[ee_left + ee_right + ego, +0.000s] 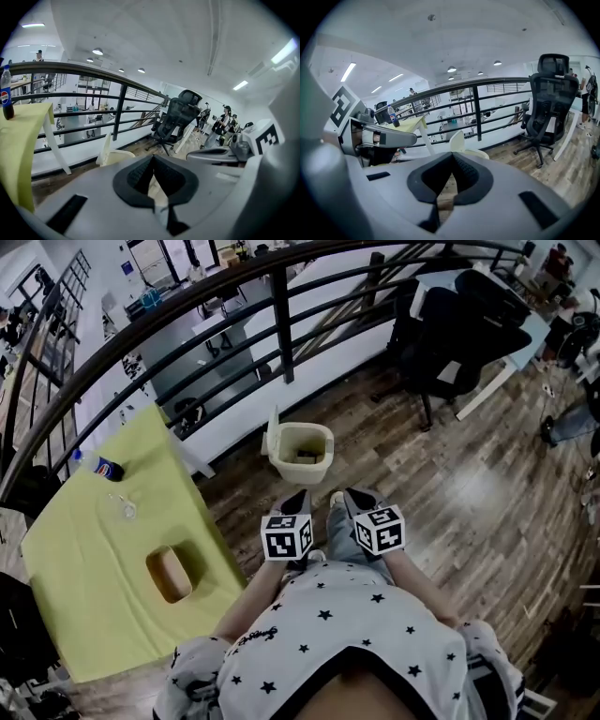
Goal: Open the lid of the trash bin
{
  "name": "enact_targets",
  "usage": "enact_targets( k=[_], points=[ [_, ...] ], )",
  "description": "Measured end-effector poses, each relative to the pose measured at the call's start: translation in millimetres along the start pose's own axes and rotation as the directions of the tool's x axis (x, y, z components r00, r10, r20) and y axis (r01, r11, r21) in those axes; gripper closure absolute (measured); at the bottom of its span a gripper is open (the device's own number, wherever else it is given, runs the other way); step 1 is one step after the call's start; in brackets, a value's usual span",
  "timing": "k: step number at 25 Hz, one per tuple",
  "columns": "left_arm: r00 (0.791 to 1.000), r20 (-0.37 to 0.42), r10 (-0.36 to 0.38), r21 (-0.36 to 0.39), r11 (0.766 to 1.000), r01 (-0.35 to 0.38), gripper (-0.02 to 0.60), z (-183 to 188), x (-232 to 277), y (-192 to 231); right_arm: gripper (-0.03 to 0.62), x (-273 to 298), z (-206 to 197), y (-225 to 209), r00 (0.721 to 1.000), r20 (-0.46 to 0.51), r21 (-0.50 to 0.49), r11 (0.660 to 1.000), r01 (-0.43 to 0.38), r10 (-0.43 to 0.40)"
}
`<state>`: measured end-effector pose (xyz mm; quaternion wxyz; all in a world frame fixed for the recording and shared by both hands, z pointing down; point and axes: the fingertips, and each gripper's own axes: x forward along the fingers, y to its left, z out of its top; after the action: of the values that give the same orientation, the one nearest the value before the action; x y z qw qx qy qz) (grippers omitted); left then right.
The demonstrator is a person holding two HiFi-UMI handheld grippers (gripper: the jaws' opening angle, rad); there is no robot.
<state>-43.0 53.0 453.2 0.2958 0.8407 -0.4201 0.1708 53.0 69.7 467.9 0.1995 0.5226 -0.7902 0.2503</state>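
Wood-plank floor (450,493) beside a curved black metal railing (281,296) is bearing the cream rectangular plastic trash bin (302,452), its lid (274,432) standing upright, just beyond the fingertips. Left gripper (152,158) and right gripper (452,155) are pressing ribbed black pads (465,173) together, gripping nothing.

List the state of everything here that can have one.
Trash bin lid: open, standing upright.
Trash bin: upright on the floor.
Left gripper: shut, empty.
Right gripper: shut, empty.
Bottle: upright on the table, capped.
Wooden tray: empty.
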Motion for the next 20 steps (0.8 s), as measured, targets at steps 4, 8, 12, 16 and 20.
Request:
enact_targets(
  k=[4,8,12,16,20],
  points=[
    [1.0,0.007,-0.001,0.006,1.0,0.001,0.571,-1.7,-3.9,1.4,0.6,-3.0,-3.8,9.5,1.0,0.008,-0.004,1.0,-0.004,0.004],
    [1.0,0.003,-0.003,0.006,1.0,0.003,0.571,-4.0,-3.8,1.2,0.6,-3.0,-4.7,13.2,1.0,0.01,-0.009,1.0,-0.01,0.01],
    [1.0,0.0,0.001,0.002,1.0,-0.001,0.571,-4.3,-3.3,4.5,0.6,-0.1,-3.7,15.0,1.0,0.006,-0.029,1.0,-0.01,0.01],
    [1.0,-0.006,-0.001,0.001,1.0,0.001,0.571,-4.8,-2.2,6.8,0.6,2.4,2.4,16.1,1.0,0.017,-0.053,0.999,-0.002,0.003],
    [1.0,-0.011,-0.005,0.001,1.0,0.005,0.571,-6.0,0.1,6.9,0.6,4.8,5.5,16.0,1.0,0.03,-0.045,0.999,-0.005,0.006]
  ],
)
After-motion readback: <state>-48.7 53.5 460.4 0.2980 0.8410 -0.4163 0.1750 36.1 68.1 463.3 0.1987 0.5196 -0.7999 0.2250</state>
